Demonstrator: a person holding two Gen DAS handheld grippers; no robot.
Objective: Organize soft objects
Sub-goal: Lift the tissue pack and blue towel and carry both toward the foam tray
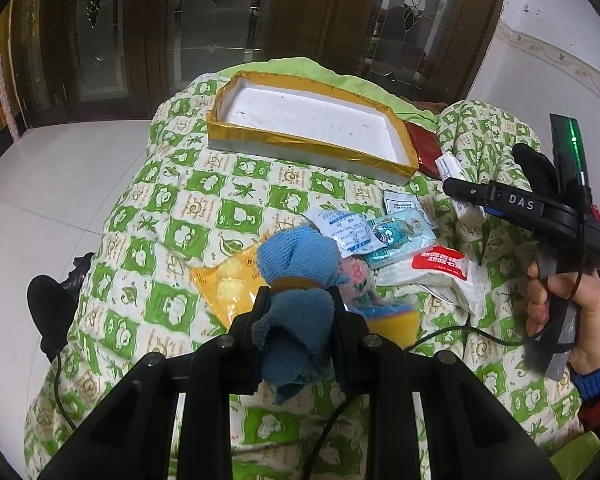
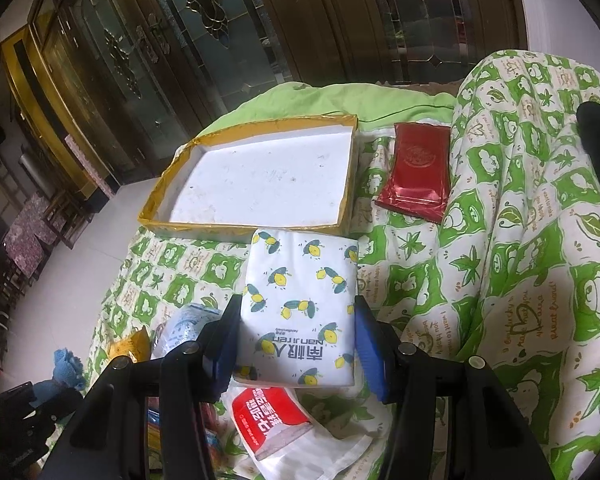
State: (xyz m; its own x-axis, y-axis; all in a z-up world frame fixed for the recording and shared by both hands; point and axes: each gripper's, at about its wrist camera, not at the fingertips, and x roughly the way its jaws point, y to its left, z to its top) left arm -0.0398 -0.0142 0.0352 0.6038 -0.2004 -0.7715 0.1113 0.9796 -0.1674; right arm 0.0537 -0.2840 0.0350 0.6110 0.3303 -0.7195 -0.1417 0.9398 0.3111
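Observation:
My left gripper (image 1: pixel 299 300) is shut on a blue knitted cloth bundle (image 1: pixel 295 264) with a yellow band, held above the quilt. My right gripper (image 2: pixel 295 316) is shut on a white tissue pack (image 2: pixel 300 304) printed with lemons, held in front of the shallow white tray with a gold rim (image 2: pixel 171 168). The tray also shows in the left wrist view (image 1: pixel 235 130) at the back of the quilt. The right gripper shows from the side in the left wrist view (image 1: pixel 460 190), with the tissue pack's edge (image 1: pixel 454 170) between its fingers.
A green and white quilt (image 1: pixel 171 216) covers the surface. Loose packets lie on it: a yellow bag (image 1: pixel 227 284), a white and red pouch (image 1: pixel 440 272), a teal cartoon packet (image 1: pixel 396 236), a red foil packet (image 2: pixel 416 172). A cable (image 1: pixel 452 334) crosses the quilt. Glass-panelled wooden doors stand behind.

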